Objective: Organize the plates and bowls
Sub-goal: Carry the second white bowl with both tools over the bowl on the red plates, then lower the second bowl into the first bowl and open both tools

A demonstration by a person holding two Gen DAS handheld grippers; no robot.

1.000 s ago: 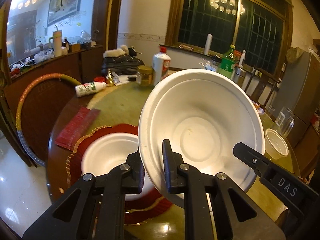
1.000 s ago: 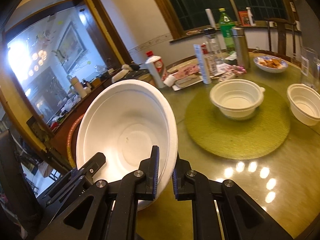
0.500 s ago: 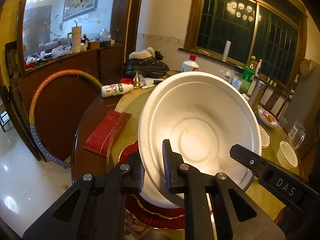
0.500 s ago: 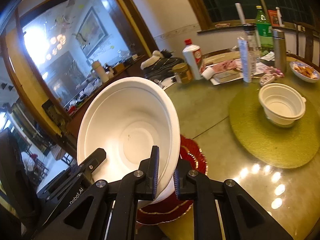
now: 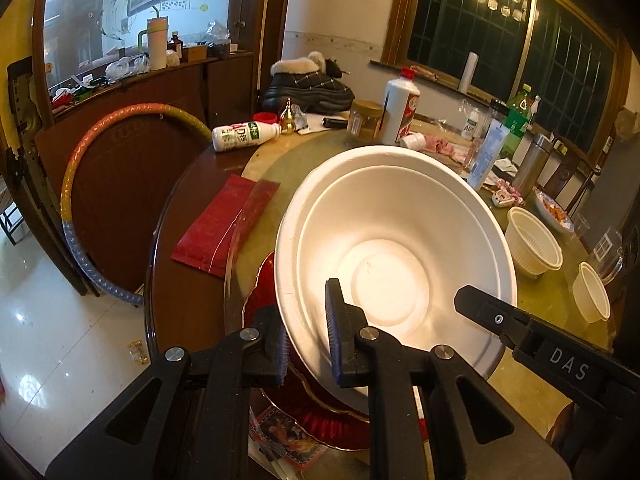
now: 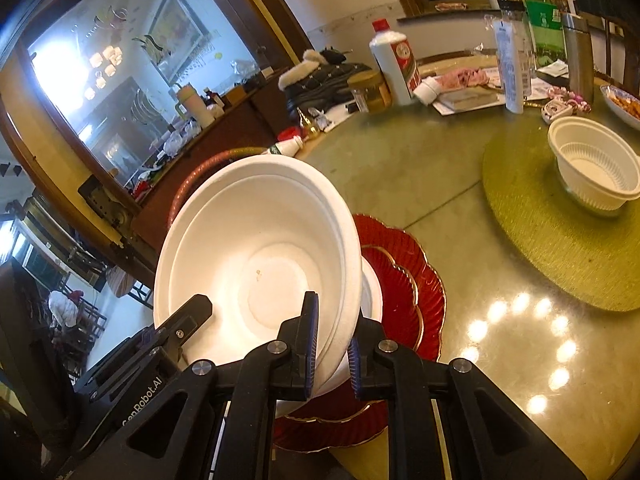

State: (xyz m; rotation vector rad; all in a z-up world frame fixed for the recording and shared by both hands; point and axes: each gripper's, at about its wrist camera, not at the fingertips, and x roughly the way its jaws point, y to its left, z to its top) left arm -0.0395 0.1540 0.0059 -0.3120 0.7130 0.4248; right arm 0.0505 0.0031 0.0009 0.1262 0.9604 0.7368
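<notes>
Bowl (image 5: 394, 264) front and centre, white foam, and both grippers are on it! Left gripper (image 5: 306, 334) has its blue-padded fingers (image 5: 332, 320) clamped on the near left part of the rim, one pad inside, one outside. Right gripper (image 6: 330, 346) is clamped on the rim at the opposite side, fingers (image 6: 310, 344) pinching the wall the same way. In the left wrist view the right gripper shows as a black arm marked DAS reaching in at the right.

Bowl is tipped, not level: its mouth faces up and back toward the cameras, and a second rim line shows just inside the outer one, so whether this is one bowl or two nested I cannot tell. It sits over the red scalloped plates (image 6: 404, 280), a stack with gold edging at the near left edge of the worktop (image 6: 460, 184). Whether its base touches them cannot be told; the rim hides the underside.

Far right, a ribbed white bowl (image 6: 596, 168) stands upright on a round green mat (image 6: 532, 240), well apart. A smaller white cup (image 5: 591, 292) stands right of it. Bottles crowd the far side.
</notes>
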